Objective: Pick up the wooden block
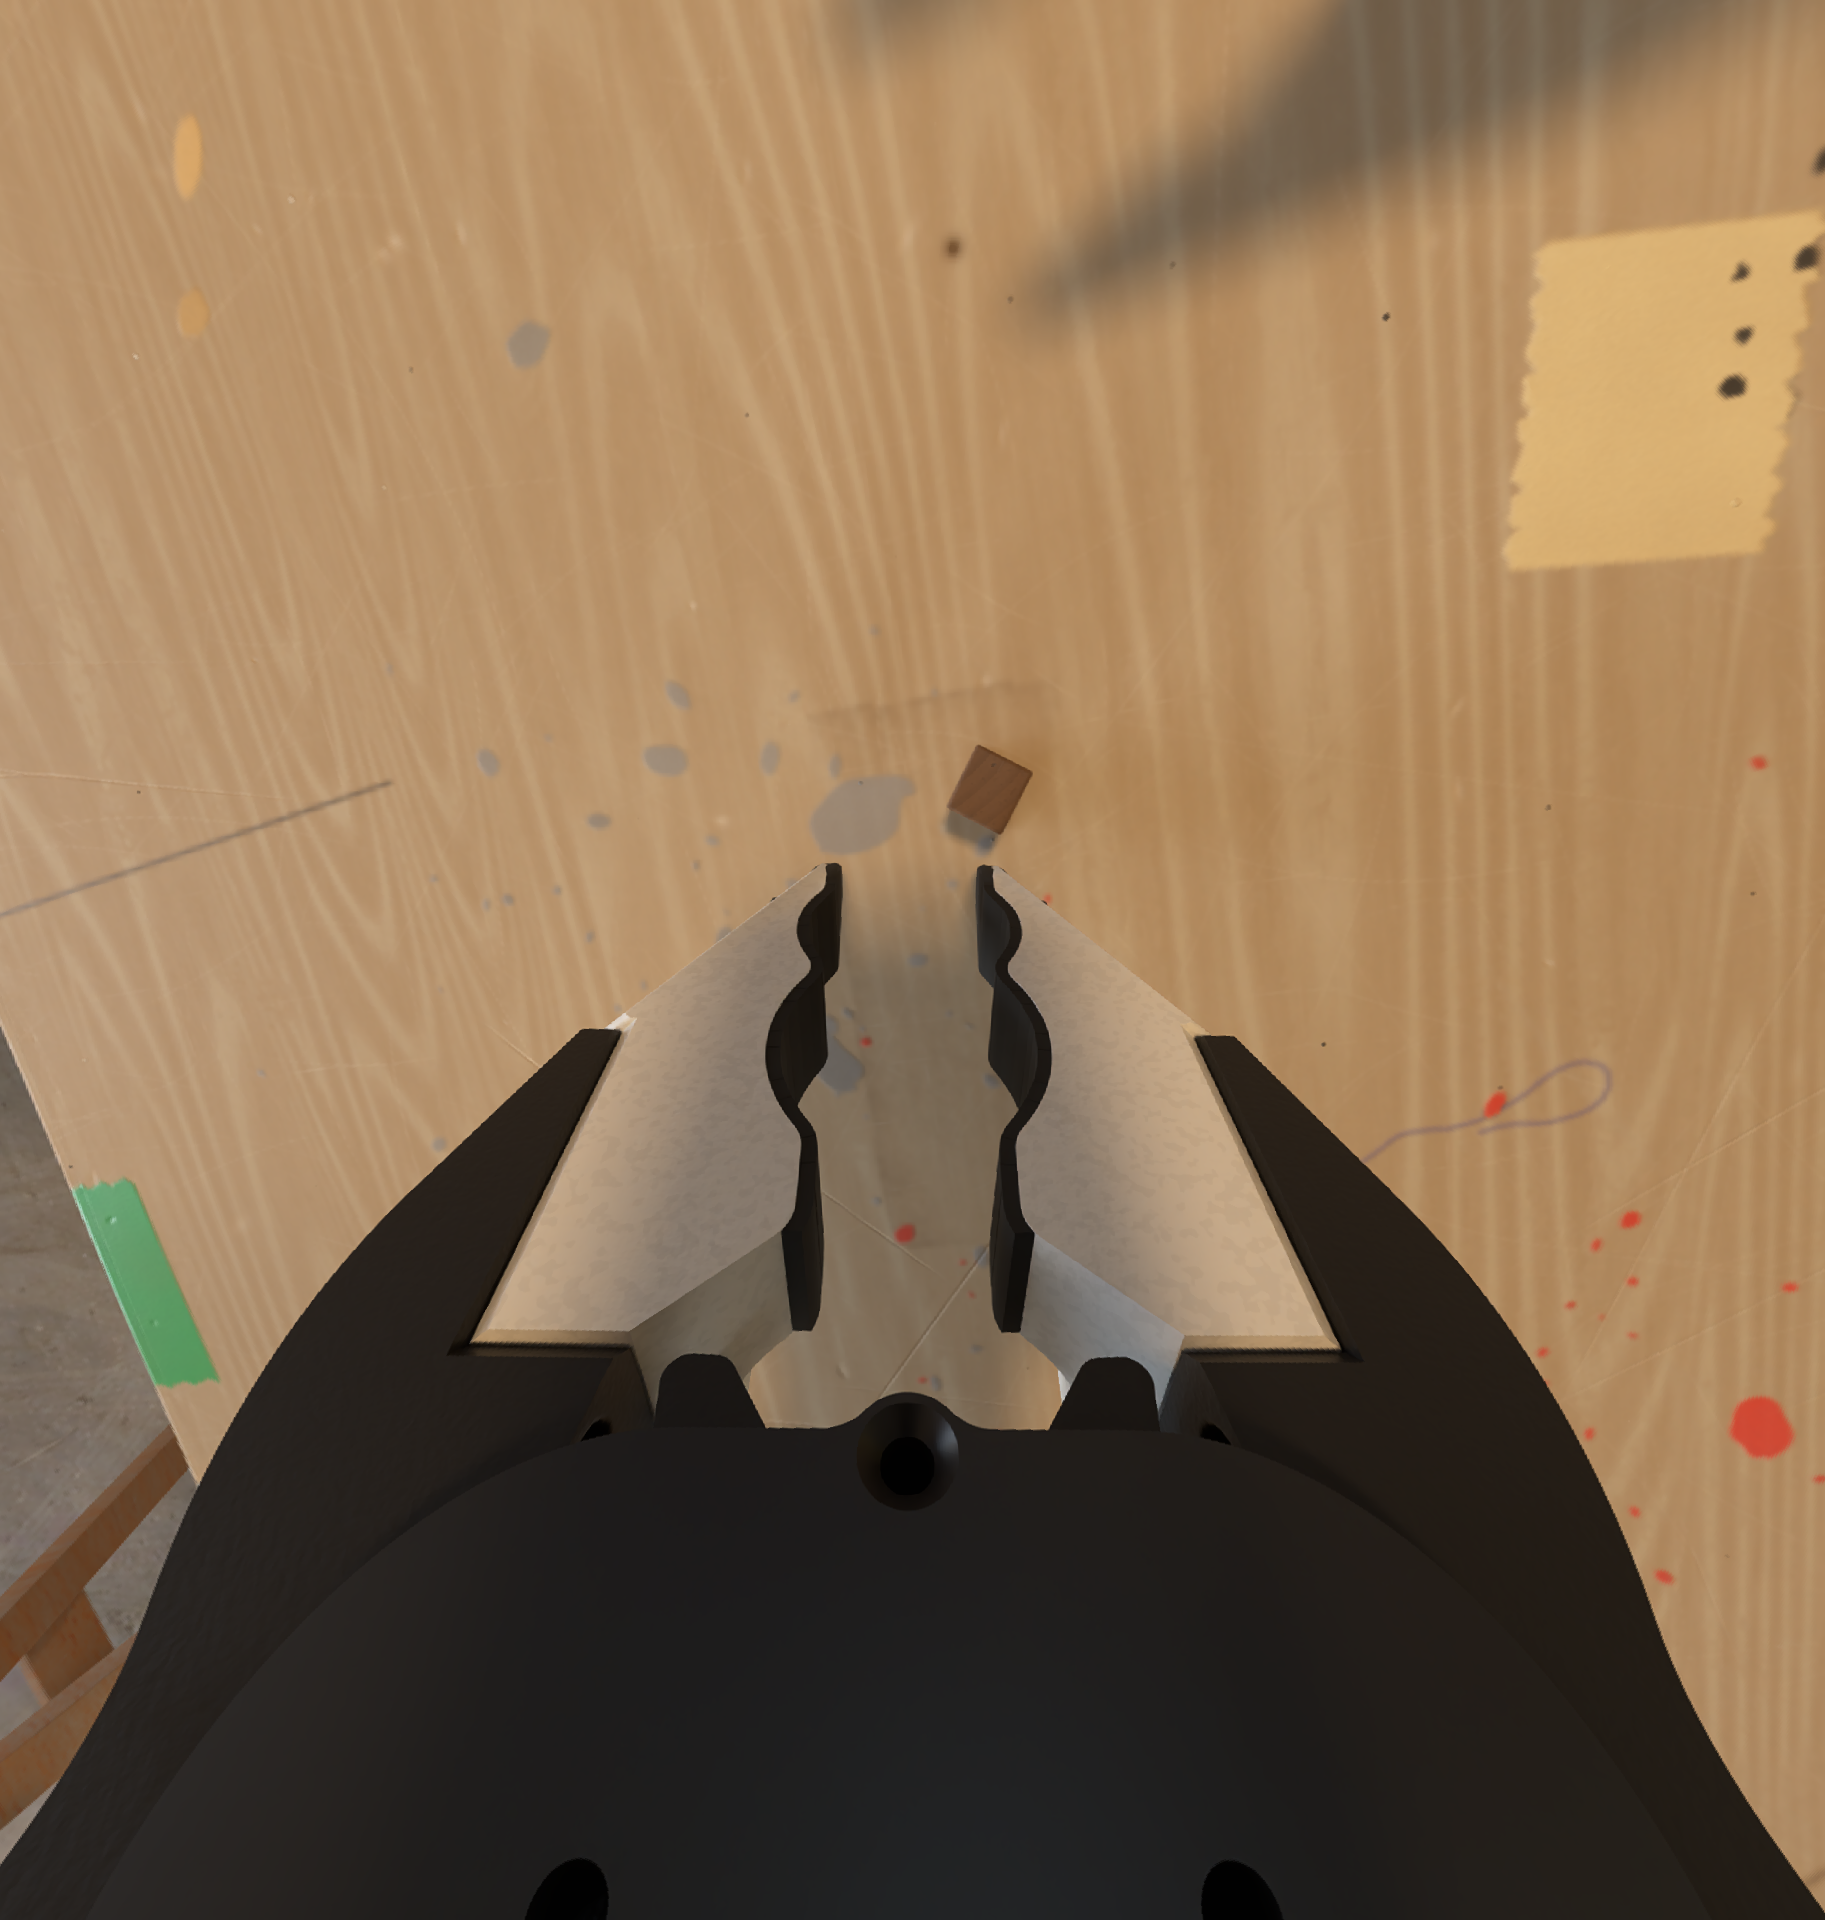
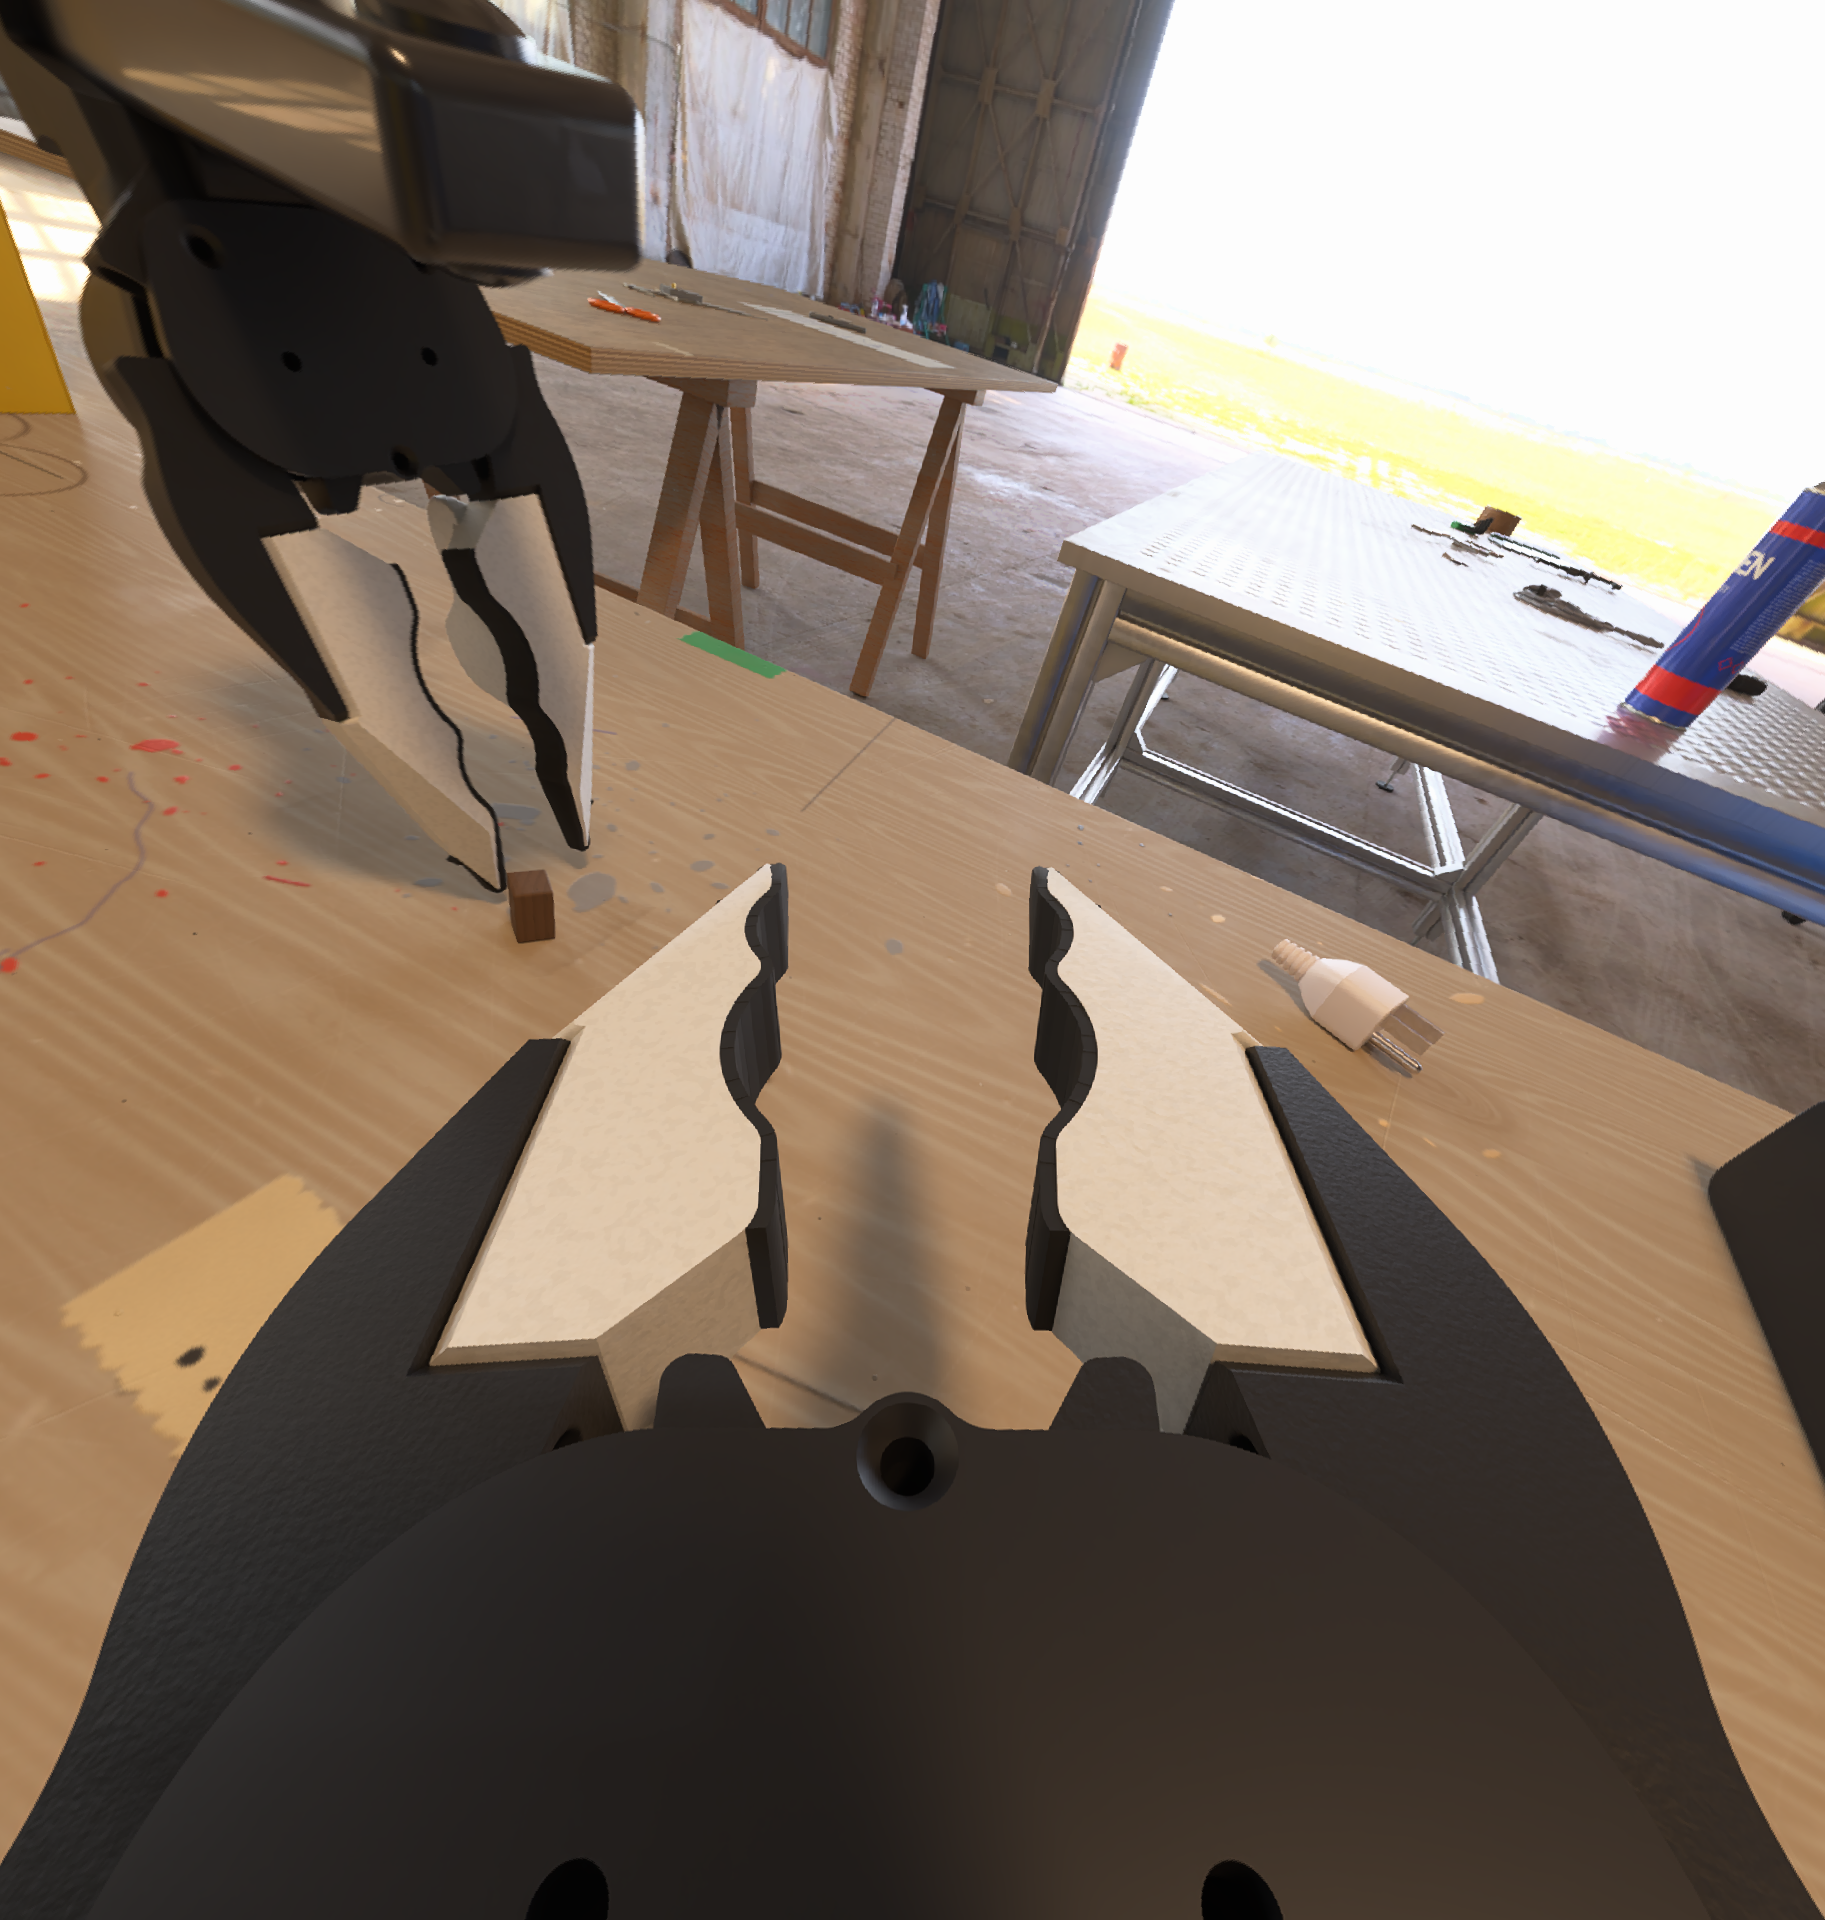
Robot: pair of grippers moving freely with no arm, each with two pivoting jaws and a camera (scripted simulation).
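The wooden block rests on the tabletop just above centre frame, beyond the narrowly parted, empty left hand-held gripper, while only the right view shows the wide-open, empty right hand-held gripper and a white plug at right.

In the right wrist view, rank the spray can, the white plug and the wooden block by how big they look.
1. Spray can, partly cut off at the edge
2. White plug
3. Wooden block

The can stands farther off, so its true lead is likely greater.
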